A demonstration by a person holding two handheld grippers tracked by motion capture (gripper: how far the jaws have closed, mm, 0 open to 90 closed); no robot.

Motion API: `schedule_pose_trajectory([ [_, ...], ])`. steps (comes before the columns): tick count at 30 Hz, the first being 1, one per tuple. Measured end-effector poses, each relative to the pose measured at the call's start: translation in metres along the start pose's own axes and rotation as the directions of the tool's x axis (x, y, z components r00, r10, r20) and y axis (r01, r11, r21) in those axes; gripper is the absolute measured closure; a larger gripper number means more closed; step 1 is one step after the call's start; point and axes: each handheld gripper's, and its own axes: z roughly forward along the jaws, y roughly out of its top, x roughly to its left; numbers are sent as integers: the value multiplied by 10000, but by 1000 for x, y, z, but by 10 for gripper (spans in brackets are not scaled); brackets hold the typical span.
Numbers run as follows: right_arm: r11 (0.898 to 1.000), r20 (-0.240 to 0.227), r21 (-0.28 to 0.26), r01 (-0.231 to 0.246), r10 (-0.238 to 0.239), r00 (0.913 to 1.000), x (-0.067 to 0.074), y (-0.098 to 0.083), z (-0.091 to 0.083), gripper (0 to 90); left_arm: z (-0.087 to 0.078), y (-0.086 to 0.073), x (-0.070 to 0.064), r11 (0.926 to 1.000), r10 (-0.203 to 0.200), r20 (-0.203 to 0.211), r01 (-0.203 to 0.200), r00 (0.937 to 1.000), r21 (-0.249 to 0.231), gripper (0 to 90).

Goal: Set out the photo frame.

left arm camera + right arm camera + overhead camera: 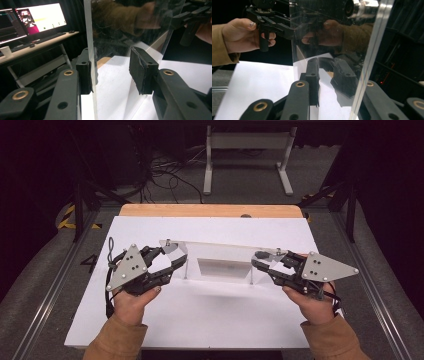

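Note:
A clear plastic panel [220,247] on thin posts spans between my two grippers above the white board [200,315]. My left gripper [175,259] holds its left end. In the left gripper view the panel's edge [90,50] stands between the jaws of the left gripper [112,72], tight against the left pad [85,75]. My right gripper [256,260] holds the right end. In the right gripper view the clear sheet [332,37] runs between the jaws of the right gripper [328,75], and I see the far pad through it. The left gripper [272,22] and its hand show beyond.
The white board lies on a wooden table [210,210]. Behind it on the floor are a white frame stand [247,150] and loose cables [165,175]. A lit monitor [37,17] and a paper cup [5,51] sit on a side desk.

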Motion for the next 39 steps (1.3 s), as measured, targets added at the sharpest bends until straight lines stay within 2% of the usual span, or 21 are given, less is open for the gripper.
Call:
schedule_pose_trajectory([
  [6, 9997, -243, 129, -228, 231, 9994, 6, 8, -4, 733, -7, 6, -4, 9994, -251, 205, 246, 9995, 243, 564],
  [11, 9986, -451, 268, -448, 460, 9979, 6, 14, -6, 735, -10, 11, -6, 9983, -467, 311, 455, 9984, 371, 576],
  [16, 9962, -874, 210, -845, 860, 9925, 0, 15, -8, 744, -12, 13, -8, 9970, -656, 482, 634, 9967, 447, 594],
  [25, 9885, -1264, 131, -1509, 1513, 9804, -6, 12, -10, 746, -11, 12, -9, 9940, -1024, 710, 992, 9922, 470, 612],
  [35, 9828, -1226, -38, -1849, 1830, 9754, -17, 7, -6, 718, -4, 10, -3, 9930, -1161, 625, 1144, 9913, 305, 606],
  [39, 9832, -968, -84, -1825, 1808, 9787, -19, 6, -4, 699, -1, 9, -2, 9940, -1043, 245, 1035, 9942, 343, 550],
])
